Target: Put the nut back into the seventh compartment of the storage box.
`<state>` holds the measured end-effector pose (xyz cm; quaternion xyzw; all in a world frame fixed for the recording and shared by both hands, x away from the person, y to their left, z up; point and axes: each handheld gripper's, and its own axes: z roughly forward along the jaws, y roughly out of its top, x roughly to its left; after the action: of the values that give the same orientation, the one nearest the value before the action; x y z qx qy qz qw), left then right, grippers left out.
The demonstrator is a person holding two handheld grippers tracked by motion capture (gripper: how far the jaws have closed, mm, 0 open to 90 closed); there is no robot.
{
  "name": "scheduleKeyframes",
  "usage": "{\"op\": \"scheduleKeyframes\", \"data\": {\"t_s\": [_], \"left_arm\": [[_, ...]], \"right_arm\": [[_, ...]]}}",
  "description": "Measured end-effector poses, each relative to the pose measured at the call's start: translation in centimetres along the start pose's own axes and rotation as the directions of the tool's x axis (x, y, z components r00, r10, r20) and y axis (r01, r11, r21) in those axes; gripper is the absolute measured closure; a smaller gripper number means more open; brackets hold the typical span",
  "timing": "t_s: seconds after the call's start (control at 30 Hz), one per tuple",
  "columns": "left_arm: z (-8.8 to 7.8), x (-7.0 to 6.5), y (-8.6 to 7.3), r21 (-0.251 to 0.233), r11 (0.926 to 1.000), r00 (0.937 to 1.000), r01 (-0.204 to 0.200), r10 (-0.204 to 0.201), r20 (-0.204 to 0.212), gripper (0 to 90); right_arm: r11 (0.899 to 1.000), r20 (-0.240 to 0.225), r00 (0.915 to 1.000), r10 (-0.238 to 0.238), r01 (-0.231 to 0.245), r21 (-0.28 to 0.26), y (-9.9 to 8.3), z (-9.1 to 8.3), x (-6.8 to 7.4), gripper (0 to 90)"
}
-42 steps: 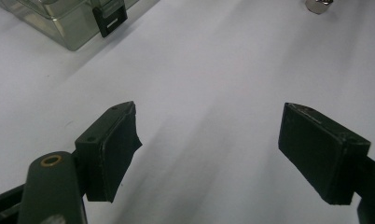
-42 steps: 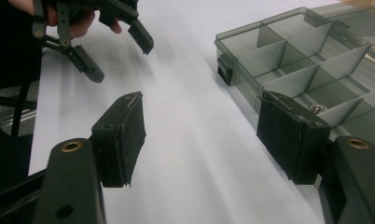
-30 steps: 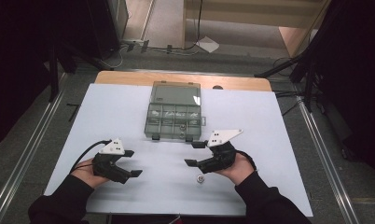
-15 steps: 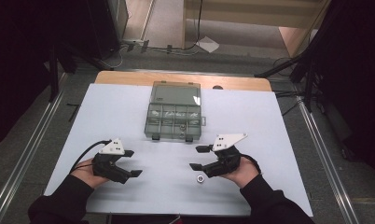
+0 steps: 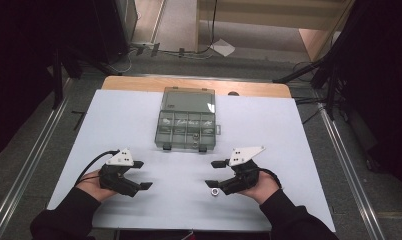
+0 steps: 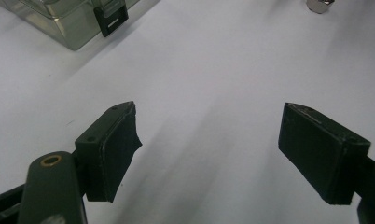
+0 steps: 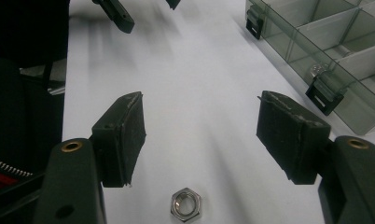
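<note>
While the left gripper (image 5: 144, 175) waits spread and empty at the near left, the right gripper (image 5: 213, 173) has edged in over the steel nut (image 5: 215, 190), jaws wide, nothing pinched. That nut lies on the white table (image 5: 289, 130), near the open organiser box (image 5: 187, 125): a pickup looks imminent.

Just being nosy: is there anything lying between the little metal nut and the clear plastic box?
No. In the high view, bare white tabletop separates the small hexagonal metal nut from the clear compartmented plastic box.
</note>
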<state>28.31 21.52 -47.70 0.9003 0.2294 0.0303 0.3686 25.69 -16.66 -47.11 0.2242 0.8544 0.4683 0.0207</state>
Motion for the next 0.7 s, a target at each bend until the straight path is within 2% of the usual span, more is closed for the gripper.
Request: {"op": "scheduleKeyframes", "data": {"t_s": [0.3, 0.43, 0.6, 0.7], "left_arm": [[0.0, 0.0, 0.0, 0.0, 1.0, 1.0, -0.002, 0.002, -0.002, 19.7], [0.0, 0.0, 0.0, 0.0, 1.0, 1.0, -0.001, 0.001, 0.0, 19.7], [0.0, 0.0, 0.0, -0.001, 1.0, 1.0, -0.001, 0.001, -0.001, 19.7], [0.0, 0.0, 0.0, -0.002, 1.0, 1.0, -0.001, 0.001, -0.001, 19.7]], "right_arm": [[1.0, -0.021, 0.9998, -0.001, 0.002, 0.008, -0.6, 0.0, 0.0, 31.4], [1.0, -0.036, 0.9992, 0.017, -0.017, 0.008, -0.9, -0.1, -0.2, 28.5], [0.999, -0.042, 0.9991, 0.008, -0.006, 0.032, -1.3, -0.1, -0.4, 28.8], [0.999, -0.041, 0.9991, -0.009, 0.011, 0.039, -1.6, -0.1, -0.4, 32.4]]}}
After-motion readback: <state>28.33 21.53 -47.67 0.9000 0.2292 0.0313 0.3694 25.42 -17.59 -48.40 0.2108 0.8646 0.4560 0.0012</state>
